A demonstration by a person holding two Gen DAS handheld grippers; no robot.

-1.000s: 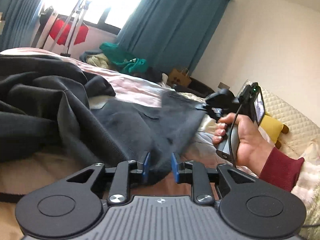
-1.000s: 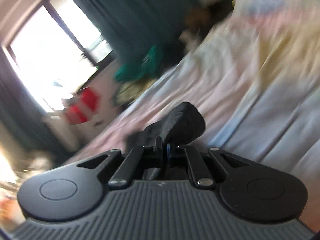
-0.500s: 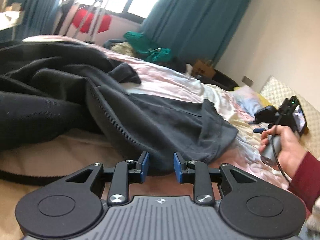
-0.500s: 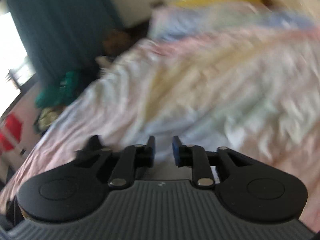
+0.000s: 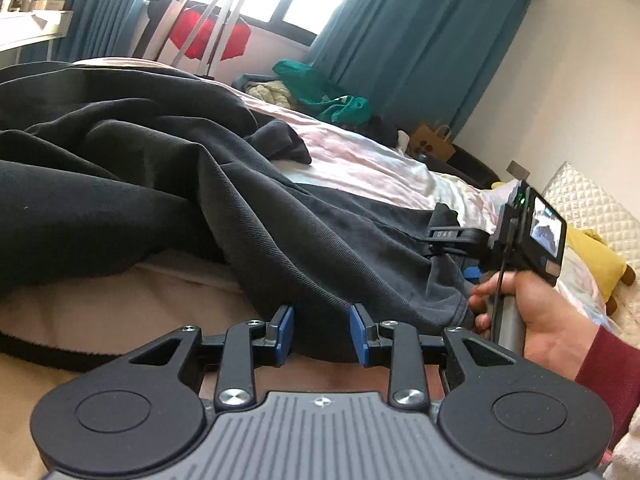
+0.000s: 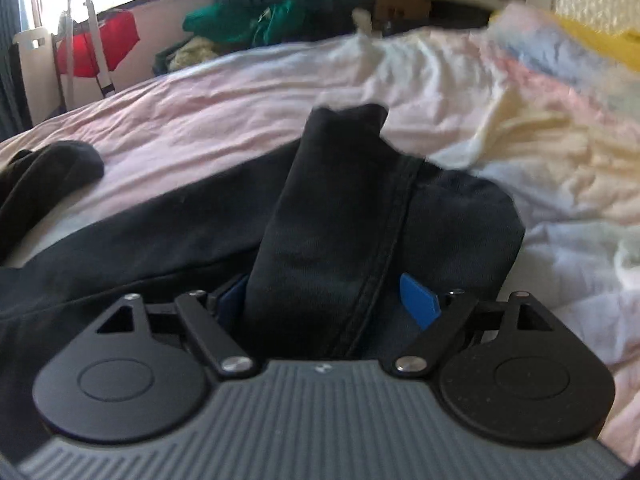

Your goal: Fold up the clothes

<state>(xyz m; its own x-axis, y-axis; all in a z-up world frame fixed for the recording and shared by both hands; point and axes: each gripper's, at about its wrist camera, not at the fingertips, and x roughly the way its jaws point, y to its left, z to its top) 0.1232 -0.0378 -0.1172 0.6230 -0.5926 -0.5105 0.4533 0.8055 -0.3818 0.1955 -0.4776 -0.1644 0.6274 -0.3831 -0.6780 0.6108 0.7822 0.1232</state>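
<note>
A dark grey garment [image 5: 320,248] lies spread on the bed, and its hem runs just beyond my left gripper [image 5: 322,332]. That gripper is open, blue pads apart, with the hem's edge in front of the gap. At the garment's right corner a hand holds my right gripper [image 5: 456,254]. In the right wrist view my right gripper [image 6: 326,300] is wide open, and a raised fold of the garment [image 6: 328,220] with a stitched seam stands between its fingers, unclamped.
A heap of black clothing [image 5: 100,184] fills the left of the bed. The pink and white bed sheet [image 6: 240,92] is rumpled. A yellow plush toy [image 5: 592,256] lies by the headboard. Green clothes [image 5: 320,92], a paper bag [image 5: 434,142] and a tripod [image 5: 208,36] stand beyond the bed.
My right gripper let go of the cloth, swung away, and has come back wide open around the garment's corner. The garment has dropped flat onto the bed. My left gripper stayed open.
</note>
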